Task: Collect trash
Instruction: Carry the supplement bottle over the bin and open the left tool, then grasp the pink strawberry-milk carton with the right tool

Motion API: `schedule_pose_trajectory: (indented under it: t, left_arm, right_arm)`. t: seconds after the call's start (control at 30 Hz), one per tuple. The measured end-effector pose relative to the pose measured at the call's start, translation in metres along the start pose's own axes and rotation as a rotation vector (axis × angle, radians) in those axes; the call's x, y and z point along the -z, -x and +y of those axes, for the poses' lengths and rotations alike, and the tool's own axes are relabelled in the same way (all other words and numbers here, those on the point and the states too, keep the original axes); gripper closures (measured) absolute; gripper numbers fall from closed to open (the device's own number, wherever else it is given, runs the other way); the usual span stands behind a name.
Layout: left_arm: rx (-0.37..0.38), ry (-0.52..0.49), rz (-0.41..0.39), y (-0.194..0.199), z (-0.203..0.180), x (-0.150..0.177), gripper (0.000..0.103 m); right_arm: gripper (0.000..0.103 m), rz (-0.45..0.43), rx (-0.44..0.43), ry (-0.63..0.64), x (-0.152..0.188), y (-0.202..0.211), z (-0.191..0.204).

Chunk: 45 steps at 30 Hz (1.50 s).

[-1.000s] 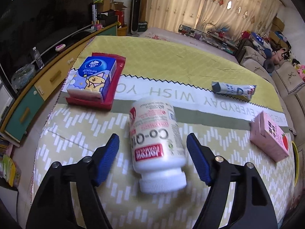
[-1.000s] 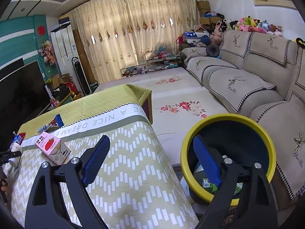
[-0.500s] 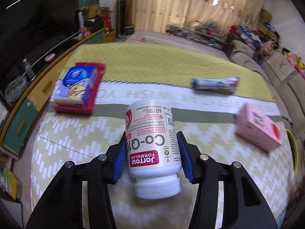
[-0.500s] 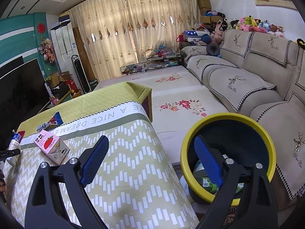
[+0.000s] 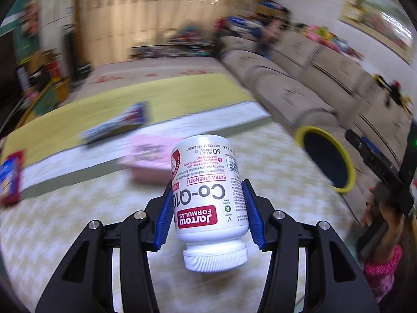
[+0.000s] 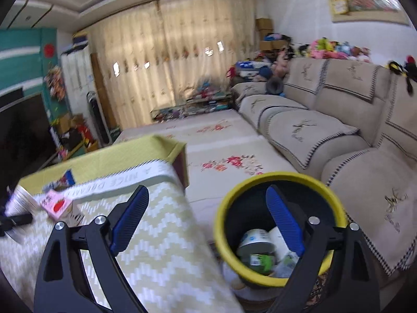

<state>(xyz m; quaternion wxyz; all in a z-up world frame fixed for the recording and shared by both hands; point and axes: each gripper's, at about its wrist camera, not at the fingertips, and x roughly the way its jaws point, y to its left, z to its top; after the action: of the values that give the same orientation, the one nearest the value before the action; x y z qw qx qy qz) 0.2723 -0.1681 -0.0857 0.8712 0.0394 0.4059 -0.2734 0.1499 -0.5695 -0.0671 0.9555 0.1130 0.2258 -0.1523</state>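
My left gripper (image 5: 207,186) is shut on a white Co-Q10 supplement bottle (image 5: 208,198). The bottle hangs above the yellow-patterned tablecloth (image 5: 65,221) with its cap toward the camera and both blue pads pressed on its sides. The left wrist view is motion-blurred. A black bin with a yellow rim (image 5: 349,167) stands off the table's right edge, by the sofa. My right gripper (image 6: 207,190) is open and holds nothing, above the table's edge and the bin (image 6: 260,177), which contains several discarded items. The held bottle (image 6: 19,202) shows at the far left of the right wrist view.
A pink strawberry carton (image 5: 148,159), a blue snack wrapper (image 5: 117,125) and a blue tissue pack on a red tray (image 5: 9,180) lie on the table. A beige sofa (image 6: 338,135) runs along the right. A person's hand (image 5: 383,208) shows at the right edge.
The left jaws closed on the bottle, lifted it off the cloth and swung right, bringing the bin into view. The right gripper stayed open and shifted slightly toward the bin.
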Motion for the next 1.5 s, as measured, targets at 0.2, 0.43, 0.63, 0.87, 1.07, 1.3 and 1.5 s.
schedule_pose_trajectory:
  t: [0.2,0.43,0.63,0.87,1.07,1.3,1.5]
  left_arm:
    - [0.172,-0.118,0.027,-0.041,-0.091,-0.031,0.053]
    - [0.295,-0.199,0.109,-0.097,-0.188,-0.067,0.053]
    - [0.308,-0.205,0.161,-0.156,-0.241,-0.086,0.053]
    - [0.314,-0.163,0.143,-0.183,-0.258,-0.1,0.022]
    - [0.283,-0.099,-0.07,-0.1,-0.188,-0.094,0.01]
    - [0.117,0.023,-0.244,-0.007,-0.061,-0.047,0.008]
    - [-0.096,0.144,-0.3,0.044,0.062,0.01,0.008]
  right_arm:
    - [0.016,-0.056,0.104,-0.062,-0.009,0.035,-0.058]
    - [0.015,-0.086,0.191,-0.161,-0.006,0.056,-0.121]
    - [0.015,-0.091,0.224,-0.21,-0.001,0.065,-0.151]
    - [0.015,-0.083,0.208,-0.228,0.001,0.063,-0.154]
    - [0.014,-0.087,0.111,-0.229,-0.002,0.054,-0.123]
    - [0.013,-0.027,-0.043,-0.1,-0.001,0.019,-0.034]
    - [0.013,0.007,-0.097,0.013,0.0,0.008,0.029]
